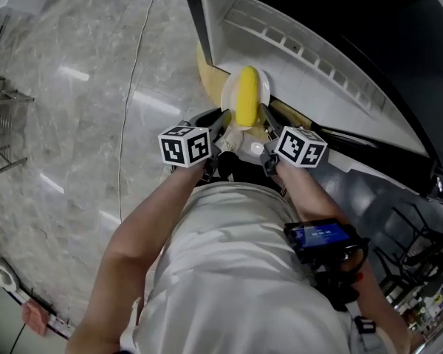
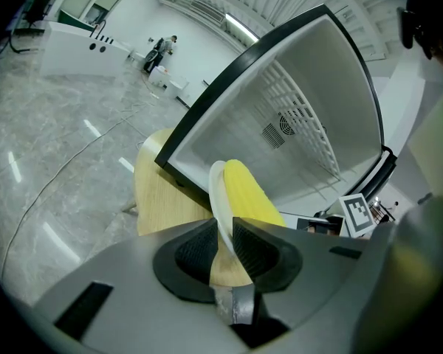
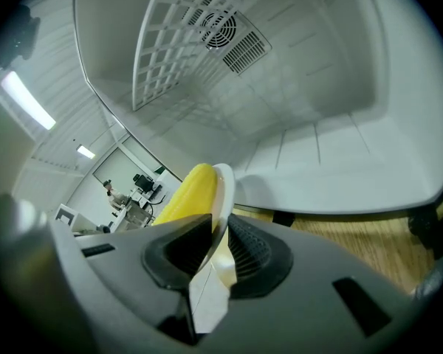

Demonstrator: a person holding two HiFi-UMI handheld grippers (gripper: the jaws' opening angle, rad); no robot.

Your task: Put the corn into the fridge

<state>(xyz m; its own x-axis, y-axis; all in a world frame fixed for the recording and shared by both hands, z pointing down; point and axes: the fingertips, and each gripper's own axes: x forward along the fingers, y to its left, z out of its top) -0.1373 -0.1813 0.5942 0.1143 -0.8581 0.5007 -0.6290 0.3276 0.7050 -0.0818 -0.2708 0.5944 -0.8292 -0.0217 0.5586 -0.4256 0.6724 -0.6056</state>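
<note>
Gripping: your left gripper (image 2: 221,231) and right gripper (image 3: 220,231) each clamp the rim of the plate (image 1: 227,94).
Plate: it carries the corn (image 1: 246,94), just before the open fridge (image 1: 306,80).
Hidden: the fridge's far side is cut off from you.

On your head view, a pale marble floor (image 1: 74,124) fills the picture from eight to twelve o'clock, with a thin cable (image 1: 133,80) running down it. A wire rack (image 1: 1,127) pokes in at nine o'clock. A device with a lit blue screen (image 1: 319,236) sits at four o'clock. Your left gripper view shows a round wooden tabletop (image 2: 161,198) at eight o'clock and a white counter (image 2: 77,50) far off at ten o'clock.
</note>
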